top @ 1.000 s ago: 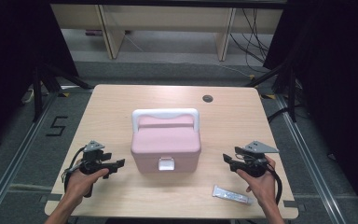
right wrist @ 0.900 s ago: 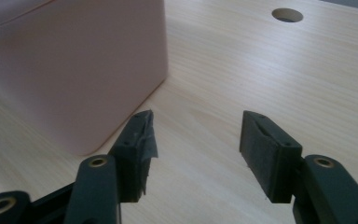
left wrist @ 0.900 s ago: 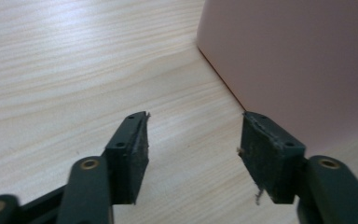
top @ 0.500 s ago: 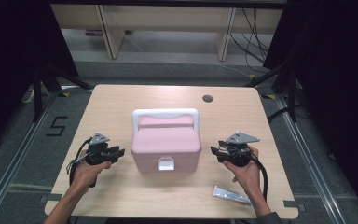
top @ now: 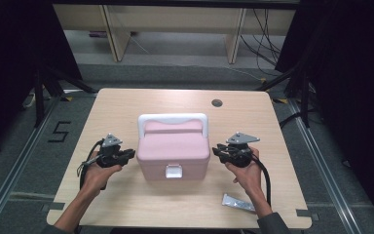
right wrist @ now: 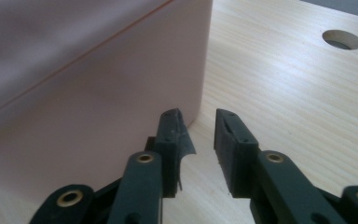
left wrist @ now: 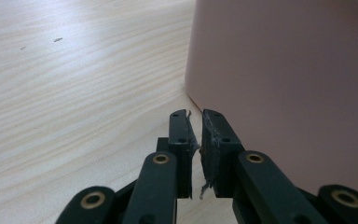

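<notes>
A pink box (top: 173,151) with a white handle (top: 173,118) and a white front latch (top: 173,171) stands mid-table. My left gripper (top: 130,156) is level at the box's left side, close to it. In the left gripper view its jaws (left wrist: 195,114) have just been closing to a thin slit with nothing between them, the pink wall (left wrist: 284,84) just to their right. My right gripper (top: 215,151) points at the box's right side. Its jaws (right wrist: 198,114) have also been closing; a narrow empty gap remains, beside the box's corner (right wrist: 84,84).
A small silver tube (top: 238,202) lies near the table's front edge, by the right forearm. A round cable hole (top: 217,103) sits at the back of the wooden table (top: 117,105). Dark floor and frame legs surround the table.
Both hands have moved inward from the table's sides toward the pink box. Both pairs of jaws stand narrower than before. The box and the tube have not moved.
</notes>
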Tool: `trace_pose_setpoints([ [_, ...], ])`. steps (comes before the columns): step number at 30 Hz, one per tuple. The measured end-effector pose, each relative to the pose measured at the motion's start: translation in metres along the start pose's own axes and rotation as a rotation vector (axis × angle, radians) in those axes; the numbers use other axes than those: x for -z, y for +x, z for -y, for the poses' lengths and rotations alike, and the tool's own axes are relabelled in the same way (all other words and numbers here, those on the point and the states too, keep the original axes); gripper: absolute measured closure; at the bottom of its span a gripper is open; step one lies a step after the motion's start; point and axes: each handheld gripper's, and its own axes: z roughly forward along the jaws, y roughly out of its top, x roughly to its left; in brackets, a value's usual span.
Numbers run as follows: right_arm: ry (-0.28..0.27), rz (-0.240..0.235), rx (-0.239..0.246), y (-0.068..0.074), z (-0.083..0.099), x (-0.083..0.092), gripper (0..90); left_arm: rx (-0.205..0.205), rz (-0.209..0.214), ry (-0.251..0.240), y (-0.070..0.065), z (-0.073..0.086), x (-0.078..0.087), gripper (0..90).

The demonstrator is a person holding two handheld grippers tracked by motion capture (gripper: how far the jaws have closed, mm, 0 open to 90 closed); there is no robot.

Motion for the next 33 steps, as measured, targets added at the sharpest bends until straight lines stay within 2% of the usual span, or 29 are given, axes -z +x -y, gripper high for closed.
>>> trace_pose_setpoints([
  [3, 0.006, -0.015, 0.018, 0.001, -0.002, -0.003, 76.3, -0.005, 0.008, 0.005, 0.001, -0.001, -0.003, 83.7],
  [6, 0.0, -0.021, 0.016, 0.002, -0.001, -0.005, 77.4, 0.003, 0.009, -0.002, -0.001, -0.001, -0.004, 84.8],
  [7, 0.008, -0.022, 0.01, 0.005, -0.001, -0.007, 78.4, -0.009, 0.016, 0.01, -0.001, -0.002, -0.004, 85.4],
  [8, 0.008, -0.028, 0.017, 0.006, -0.002, -0.008, 78.7, -0.002, 0.02, -0.004, -0.002, -0.002, -0.006, 85.9],
  [10, 0.003, -0.034, 0.037, 0.006, -0.002, -0.01, 79.7, -0.01, 0.023, 0.004, -0.002, -0.002, -0.005, 87.1],
  [12, 0.003, -0.038, 0.028, 0.007, -0.002, -0.01, 80.3, -0.005, 0.03, 0.0, -0.004, -0.003, -0.006, 88.1],
  [14, 0.011, -0.037, 0.03, 0.008, -0.002, -0.011, 81.1, -0.017, 0.039, 0.009, -0.005, -0.003, -0.006, 88.5],
  [15, 0.011, -0.041, 0.05, 0.008, -0.003, -0.011, 81.7, -0.017, 0.049, 0.0, -0.005, -0.003, -0.007, 88.5],
  [18, 0.011, -0.042, 0.054, 0.009, -0.003, -0.012, 81.7, -0.02, 0.047, 0.001, -0.005, -0.005, -0.004, 89.2],
  [19, -0.004, -0.035, 0.07, 0.009, -0.003, -0.013, 81.9, -0.028, 0.044, -0.005, -0.005, -0.005, -0.004, 89.2],
  [20, -0.002, -0.036, 0.067, 0.009, -0.003, -0.013, 82.1, -0.026, 0.051, -0.009, -0.004, -0.005, -0.003, 89.2],
  [21, 0.007, -0.042, 0.043, 0.01, -0.003, -0.013, 82.5, -0.02, 0.049, -0.013, -0.005, -0.006, -0.003, 89.3],
  [28, 0.008, -0.045, 0.029, 0.01, -0.004, -0.013, 82.5, -0.022, 0.048, -0.016, -0.006, -0.006, -0.004, 89.3],
  [29, -0.005, -0.042, 0.054, 0.008, -0.004, -0.015, 82.5, -0.022, 0.056, -0.017, -0.006, -0.006, -0.004, 89.3],
  [32, -0.001, -0.042, 0.056, 0.008, -0.004, -0.015, 82.7, -0.014, 0.073, -0.013, -0.008, -0.006, -0.005, 89.3],
  [33, 0.004, -0.043, 0.032, 0.009, -0.004, -0.014, 82.9, -0.025, 0.079, -0.009, -0.008, -0.006, -0.006, 89.3],
])
